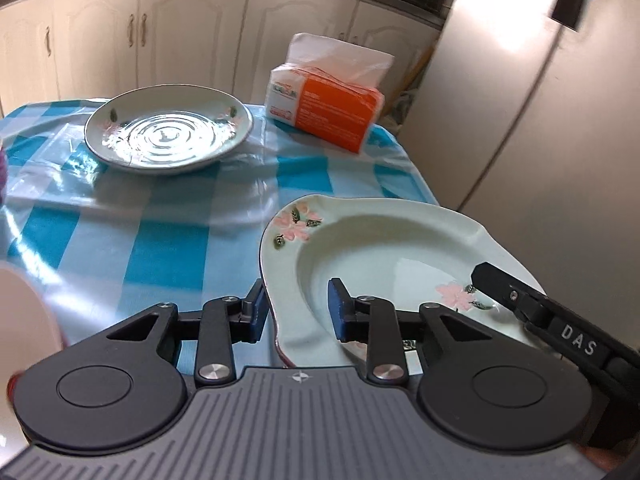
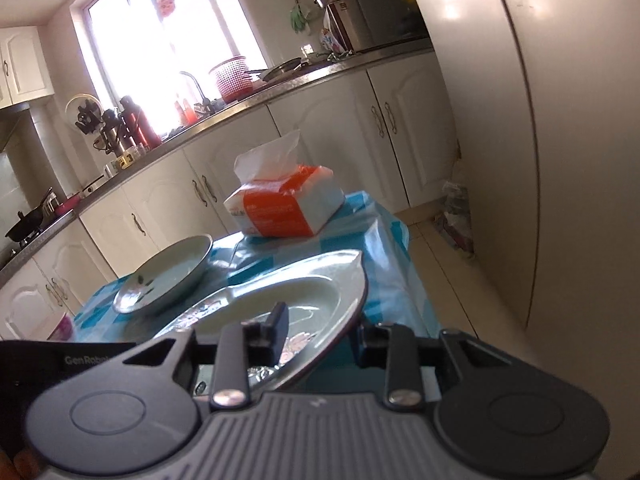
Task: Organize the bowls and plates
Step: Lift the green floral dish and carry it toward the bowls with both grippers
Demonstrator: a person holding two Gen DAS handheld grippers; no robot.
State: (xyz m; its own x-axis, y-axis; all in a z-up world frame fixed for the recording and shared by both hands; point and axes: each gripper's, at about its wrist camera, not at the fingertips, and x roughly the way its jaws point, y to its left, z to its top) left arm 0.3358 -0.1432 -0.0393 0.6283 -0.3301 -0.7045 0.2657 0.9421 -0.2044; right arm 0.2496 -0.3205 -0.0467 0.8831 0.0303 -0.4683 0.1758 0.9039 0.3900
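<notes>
A pale green flowered plate (image 1: 384,252) with a wavy rim is held up over the table's near right corner. My left gripper (image 1: 298,310) has its blue pads on either side of the plate's left rim, with a gap showing. My right gripper (image 2: 320,334) straddles the plate's (image 2: 280,300) near right rim; its arm shows in the left wrist view (image 1: 560,320). A second round flowered plate (image 1: 168,132) lies flat at the table's far left, also in the right wrist view (image 2: 168,276).
A tissue pack (image 1: 324,108) with orange label stands at the table's far right, also in the right wrist view (image 2: 284,208). The table wears a blue checked cloth (image 1: 160,232). A fridge (image 1: 540,100) stands right. White cabinets (image 1: 180,32) run behind. A pale object (image 1: 24,320) sits at left.
</notes>
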